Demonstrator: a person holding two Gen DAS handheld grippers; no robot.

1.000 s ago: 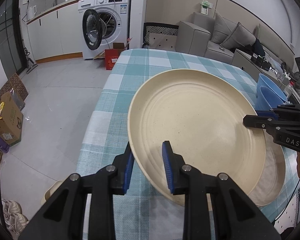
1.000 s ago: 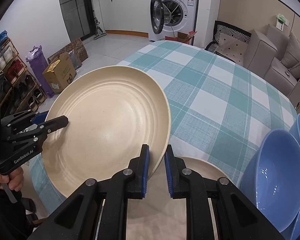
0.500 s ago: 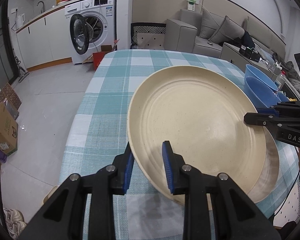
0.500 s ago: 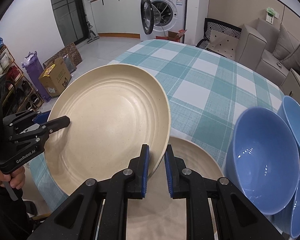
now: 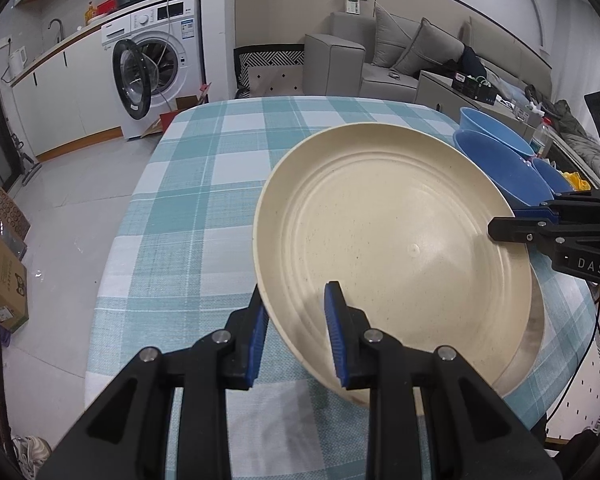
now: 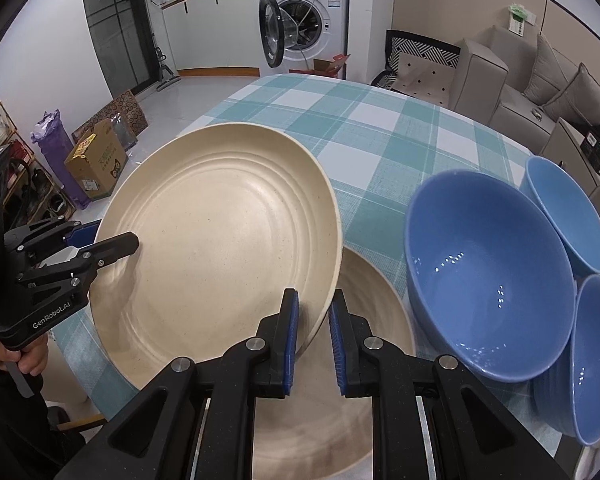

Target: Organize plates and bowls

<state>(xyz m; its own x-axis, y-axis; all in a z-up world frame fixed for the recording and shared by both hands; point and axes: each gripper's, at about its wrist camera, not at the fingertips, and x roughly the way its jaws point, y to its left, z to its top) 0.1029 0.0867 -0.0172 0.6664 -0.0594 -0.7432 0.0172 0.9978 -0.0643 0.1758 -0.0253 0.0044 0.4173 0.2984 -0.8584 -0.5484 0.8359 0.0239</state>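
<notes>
The lower plate lies mostly hidden beneath the held plate; the nearest blue bowl is cut off.

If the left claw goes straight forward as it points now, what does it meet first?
The left claw already straddles the rim of the beige plate; going on, it probably meets the plate's inner surface first, and beyond it the right claw.

Upper plate lying tilted over a second plate on the table; three bowls sitting just right of both; washing machine standing beyond the table.
</notes>
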